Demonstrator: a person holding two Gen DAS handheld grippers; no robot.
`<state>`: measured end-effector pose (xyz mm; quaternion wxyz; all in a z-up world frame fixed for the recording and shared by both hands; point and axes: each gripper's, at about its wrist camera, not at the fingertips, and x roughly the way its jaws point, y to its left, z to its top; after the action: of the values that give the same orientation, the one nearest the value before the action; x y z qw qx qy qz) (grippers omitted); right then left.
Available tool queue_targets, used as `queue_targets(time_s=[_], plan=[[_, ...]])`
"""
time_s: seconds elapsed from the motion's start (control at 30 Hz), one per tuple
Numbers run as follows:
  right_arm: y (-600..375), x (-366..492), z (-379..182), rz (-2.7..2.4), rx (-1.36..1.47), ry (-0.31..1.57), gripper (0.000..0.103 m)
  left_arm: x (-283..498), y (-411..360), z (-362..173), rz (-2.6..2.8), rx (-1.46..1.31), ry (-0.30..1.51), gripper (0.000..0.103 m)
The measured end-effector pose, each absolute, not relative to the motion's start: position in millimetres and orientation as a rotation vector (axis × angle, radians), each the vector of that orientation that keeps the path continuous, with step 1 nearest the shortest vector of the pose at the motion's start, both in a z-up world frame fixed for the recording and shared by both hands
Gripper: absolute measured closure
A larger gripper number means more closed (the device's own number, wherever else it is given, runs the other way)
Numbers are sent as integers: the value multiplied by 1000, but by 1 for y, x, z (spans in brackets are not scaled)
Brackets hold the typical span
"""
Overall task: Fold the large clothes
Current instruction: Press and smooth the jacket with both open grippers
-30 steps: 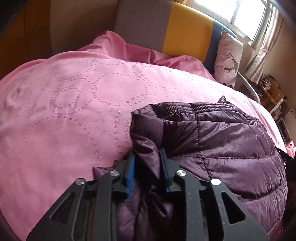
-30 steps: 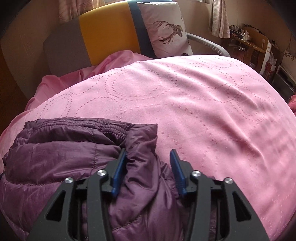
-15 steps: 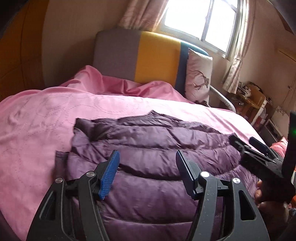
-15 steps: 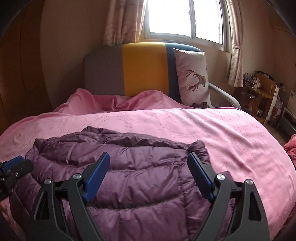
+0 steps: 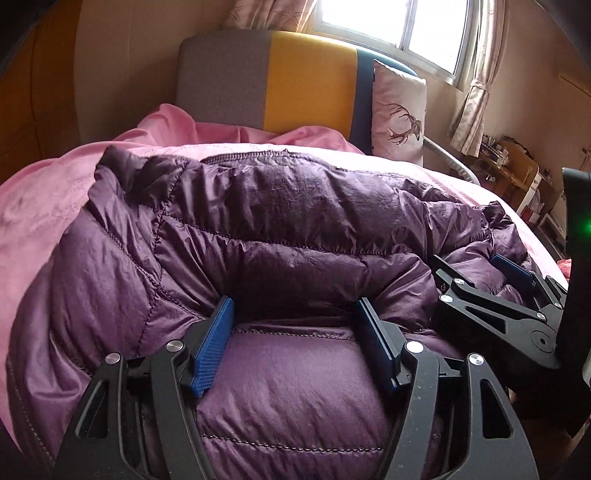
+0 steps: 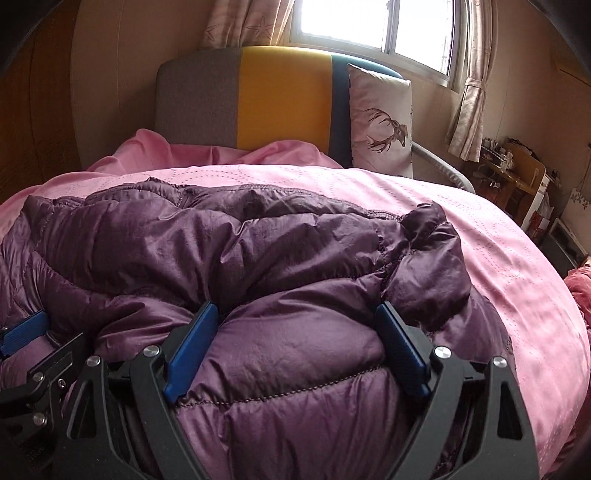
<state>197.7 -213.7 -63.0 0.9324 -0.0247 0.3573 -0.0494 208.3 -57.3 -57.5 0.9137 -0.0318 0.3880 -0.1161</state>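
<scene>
Both grippers stand spread wide over the purple padded jacket [image 5: 295, 229], which lies folded on the pink bedspread [image 6: 498, 236]. Left gripper [image 5: 295, 332]: its jaws are opening, with a bulge of jacket padding swelling up between the blue pads [image 5: 214, 343]; whether the pads press on it cannot be told for certain, and no pinch of cloth is seen. Right gripper [image 6: 299, 343]: jaws wide, the same puffed cloth rising between them, nothing clamped.

Hazards, as judged:
- The padding is springy; released, the folded layer may lift and the fold creep open.
- The shell looks slick, so a shallow pinch on a rounded bulge could slip off.
- The two tools sit just beside each other; a careless sweep could knock one against the other.
- The soft bedspread may drag along with the jacket and wrinkle beneath it.

Surface and room: a bed with a grey, yellow and dark headboard [image 6: 280, 99], a deer-print cushion [image 6: 380, 122] leaning against it, a bright window [image 6: 373, 26] with curtains, and cluttered furniture at the right.
</scene>
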Motion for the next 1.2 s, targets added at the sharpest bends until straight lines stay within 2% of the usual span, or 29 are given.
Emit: queue_targets(time_s=[0.23,0.37,0.53,0.8,1.03,1.2], plan=[[-215,207,-69,-101,-54,775,15,211,-58,-64,-237,-58,811,37],[-227,202,-56,-52,-5,801,12,206,-62,-44,-207,-6,830,37],[-246,172,-28,-42,32,758,7,188,-58,-13,-219,-31,768,36],[-288,125,-11,-81,54,752,7,173,-76,2,-274,13,732,36],[-309,109,-29,-107,66,795,12,174,-92,0,-311,38,742,36],[-316,101,-44,-96,117,815,13,180,-95,0,-313,42,748,36]])
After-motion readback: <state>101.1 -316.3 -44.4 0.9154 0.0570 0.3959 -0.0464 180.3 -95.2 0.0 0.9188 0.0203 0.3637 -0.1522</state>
